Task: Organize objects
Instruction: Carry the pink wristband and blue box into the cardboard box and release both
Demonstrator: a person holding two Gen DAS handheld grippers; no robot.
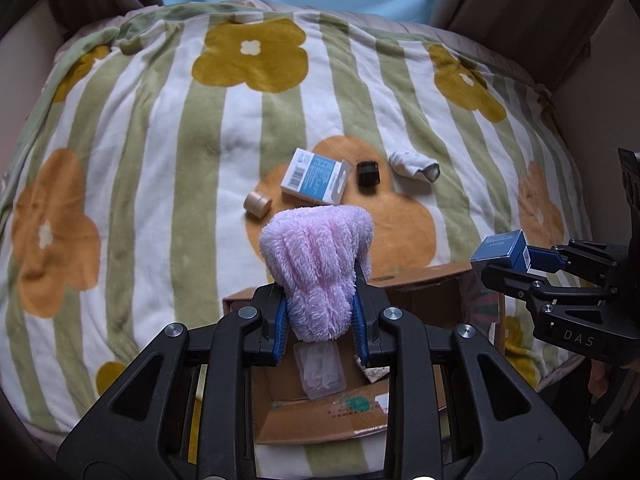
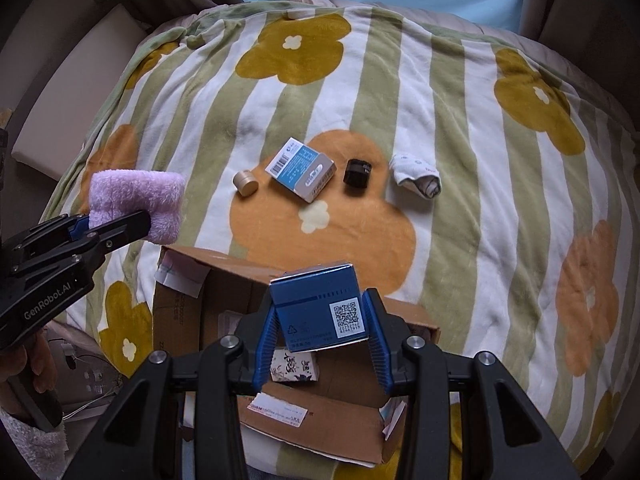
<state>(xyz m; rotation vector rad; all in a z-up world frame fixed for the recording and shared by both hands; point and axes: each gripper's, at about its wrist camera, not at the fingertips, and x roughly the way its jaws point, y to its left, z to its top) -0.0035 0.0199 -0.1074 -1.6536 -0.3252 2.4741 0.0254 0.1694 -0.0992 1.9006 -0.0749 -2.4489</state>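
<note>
While a pink fluffy cloth [image 1: 316,268] is pinched tight in the jaws of the left gripper [image 1: 320,320], a dark blue box [image 2: 320,308] is clamped between the narrowly parted jaws of the right gripper [image 2: 322,340]. Both are held over an open cardboard box [image 2: 192,304] on the flowered blanket [image 1: 140,160]. Farther off, a blue-and-white carton [image 2: 302,172], a gold jar [image 2: 245,182], a black jar [image 2: 357,171] and a rolled sock [image 2: 416,174] are laid in a row.

The open cardboard box [image 2: 224,300] at the bed's near edge lay under both loaded tools. Beyond it, a row of four small things crossed the blanket [image 1: 160,152]: gold jar [image 2: 245,182], white-and-blue carton [image 2: 302,172], black jar [image 2: 357,172], rolled sock [image 2: 416,174]. Blanket to either side and farther back lay bare.
</note>
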